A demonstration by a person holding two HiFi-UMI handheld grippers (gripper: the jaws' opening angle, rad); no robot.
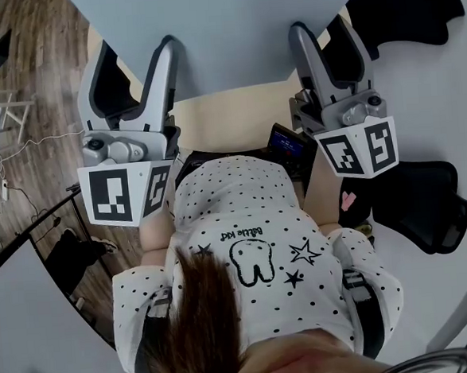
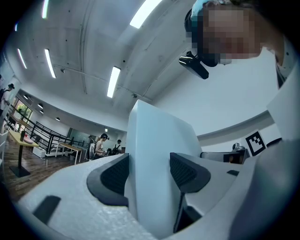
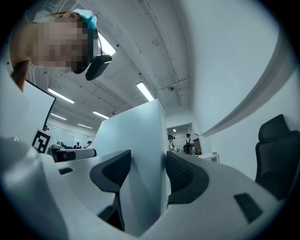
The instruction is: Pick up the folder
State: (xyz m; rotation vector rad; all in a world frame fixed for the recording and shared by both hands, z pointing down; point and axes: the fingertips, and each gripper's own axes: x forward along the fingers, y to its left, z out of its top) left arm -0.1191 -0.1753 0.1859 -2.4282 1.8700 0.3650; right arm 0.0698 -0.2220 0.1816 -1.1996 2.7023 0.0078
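Folder up, both grippers on it: the pale grey-blue folder (image 1: 223, 31) hangs in the air in front of the person, its broad face filling the top of the head view and its lower edge pinched at two places. The left gripper (image 1: 137, 57) takes it toward one side and the right gripper (image 1: 325, 36) toward the other, the two well apart along that edge.

In the left gripper view the folder (image 2: 154, 154) rises as a flat slab out of the left gripper (image 2: 150, 171), both dark ribbed pads (image 2: 115, 173) pressed against its faces. The right gripper view shows the same: the folder (image 3: 136, 154) stands between that gripper's pads (image 3: 185, 176), the right gripper (image 3: 149, 172) closed tight on it near a side edge. Both cameras look up past the sheet to ceiling light strips (image 2: 112, 82).

Below the grippers sit their marker cubes (image 1: 126, 193), then the person's dotted shirt (image 1: 253, 244). Wooden floor (image 1: 35, 92) lies to the left, a black chair (image 1: 422, 204) to the right.

The pick-up looks all but done, with nothing seen touching the folder except the jaws. What comes next likely calls for an even squeeze on both sides and the two hands moving as one, since pulling them apart or twisting could bend the thin sheet or let it slide out.
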